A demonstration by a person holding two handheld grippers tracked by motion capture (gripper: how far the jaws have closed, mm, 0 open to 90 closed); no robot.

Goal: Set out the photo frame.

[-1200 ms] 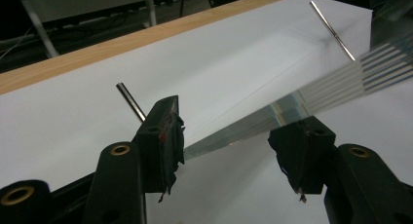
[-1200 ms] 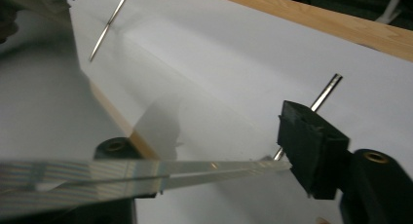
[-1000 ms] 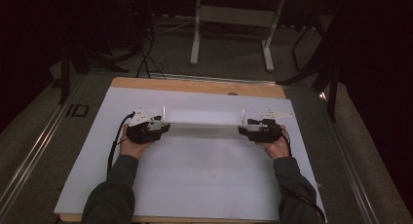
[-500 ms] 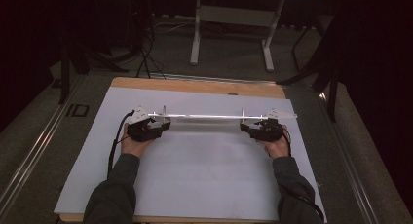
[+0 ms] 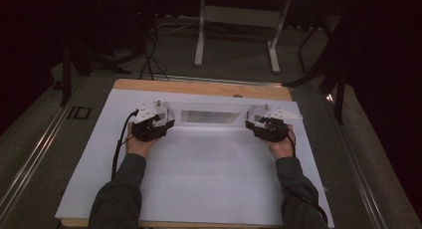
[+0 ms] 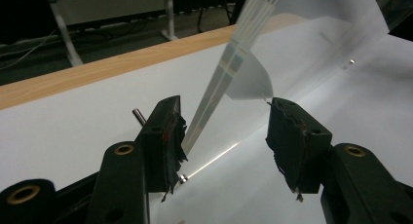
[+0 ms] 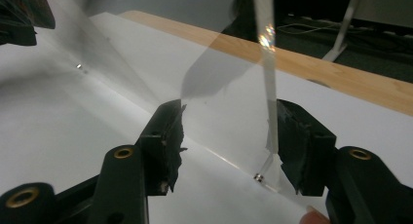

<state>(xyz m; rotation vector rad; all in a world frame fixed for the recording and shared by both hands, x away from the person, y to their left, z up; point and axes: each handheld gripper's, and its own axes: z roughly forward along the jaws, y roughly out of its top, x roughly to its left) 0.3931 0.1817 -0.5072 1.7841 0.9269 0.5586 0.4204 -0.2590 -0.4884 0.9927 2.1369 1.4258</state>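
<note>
The left gripper point(image 5: 160, 120) stands wide, a clear plastic sheet point(image 5: 209, 117) between its jaws, unpinched. At three o'clock of it, the right gripper point(image 5: 259, 122), just closing, is wide too around the sheet's other end. The sheet spans both, toward twelve o'clock on the white table point(image 5: 199, 189).

Clear plastic sheet point(image 6: 253, 73) runs off top edge in left gripper view; its edge there is blurred. In high view, sheet's ends point(image 5: 209, 118) sit hidden behind both grippers. Can't tell whether jaws press it. Person's forearms cut off at bottom edge; bench point(image 5: 199, 87) surroundings too dark to read.
</note>
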